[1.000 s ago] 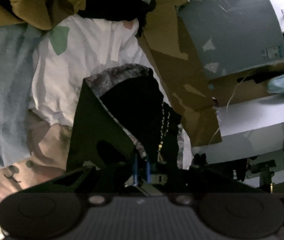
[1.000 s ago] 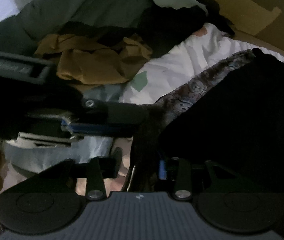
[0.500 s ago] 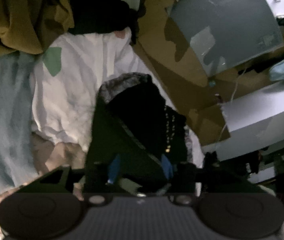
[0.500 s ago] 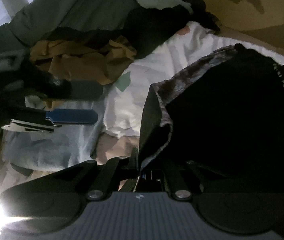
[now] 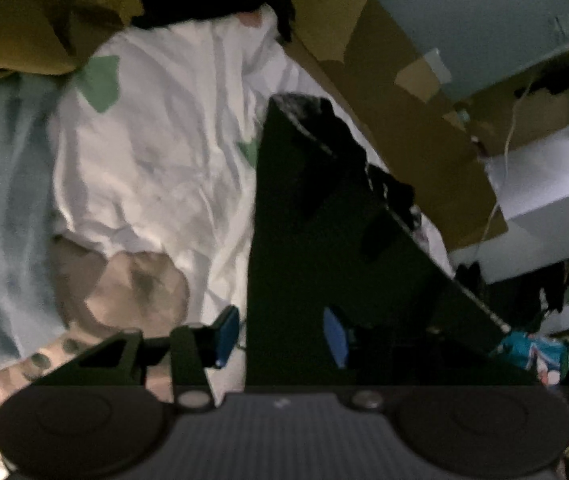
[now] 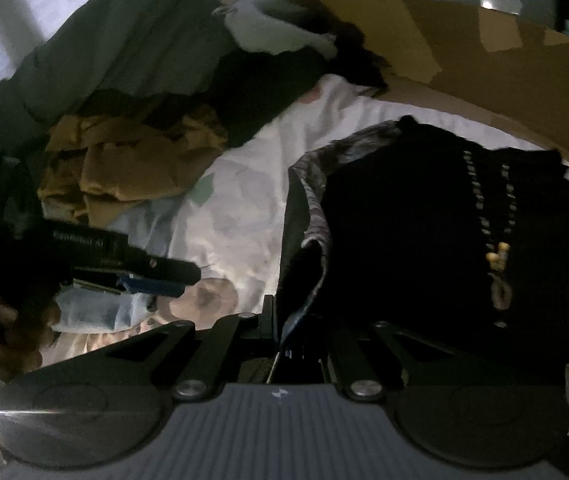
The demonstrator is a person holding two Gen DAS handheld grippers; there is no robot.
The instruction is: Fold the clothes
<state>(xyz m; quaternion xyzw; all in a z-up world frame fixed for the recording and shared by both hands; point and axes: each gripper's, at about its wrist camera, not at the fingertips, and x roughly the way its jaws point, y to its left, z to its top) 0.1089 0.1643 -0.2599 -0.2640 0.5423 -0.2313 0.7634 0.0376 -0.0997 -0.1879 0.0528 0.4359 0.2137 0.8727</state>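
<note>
A black garment [image 5: 324, 240] with a grey patterned lining and a beaded drawstring [image 6: 496, 256] lies on the white bedsheet [image 5: 156, 152]. My right gripper [image 6: 280, 332] is shut on the garment's patterned hem [image 6: 316, 216] and holds that edge up off the sheet. My left gripper [image 5: 280, 336] stands open; its blue pads [image 5: 226, 334] flank the garment's near edge without pressing on it. In the right wrist view the left gripper [image 6: 180, 282] is off to the left of the garment [image 6: 424, 240], with a hand [image 6: 4, 320] holding it.
A heap of mustard clothes [image 6: 124, 168] and a dark blanket [image 6: 104, 60] lie at the far side of the sheet. Light blue cloth [image 5: 0, 200] covers the left. Flattened cardboard [image 5: 404, 100] and a pale box [image 5: 484, 20] border the right.
My left gripper has opened, let go of the garment and shifted sideways. My right gripper has shut on the hem and risen, lifting that edge.
</note>
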